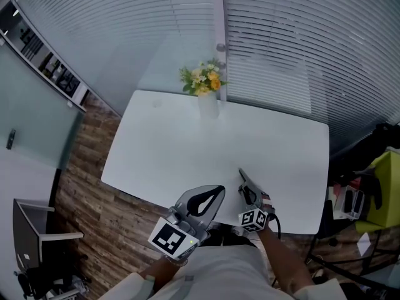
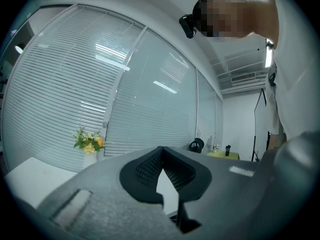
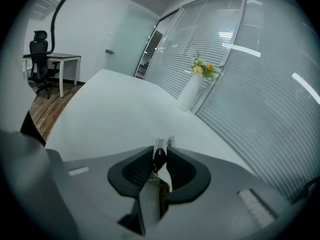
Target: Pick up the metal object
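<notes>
The metal object [image 3: 159, 151] is a small silver piece with a black part; it stands upright between the tips of my right gripper [image 3: 161, 154]. The jaws are closed on it from both sides. In the head view my right gripper [image 1: 245, 181] points down and away onto the white table [image 1: 187, 142] near its front right edge, and the metal object shows only as a thin dark sliver at the tips. My left gripper [image 1: 219, 189] hovers level over the table's front edge to the left, its jaws touching at the tips with nothing between them [image 2: 161, 149].
A white vase with yellow flowers [image 1: 208, 102] stands at the table's far edge in front of the window blinds. Wooden floor lies to the left of the table. A yellow-green object [image 1: 384, 186] and dark clutter sit to the right. A black office chair [image 3: 39, 54] stands by a desk.
</notes>
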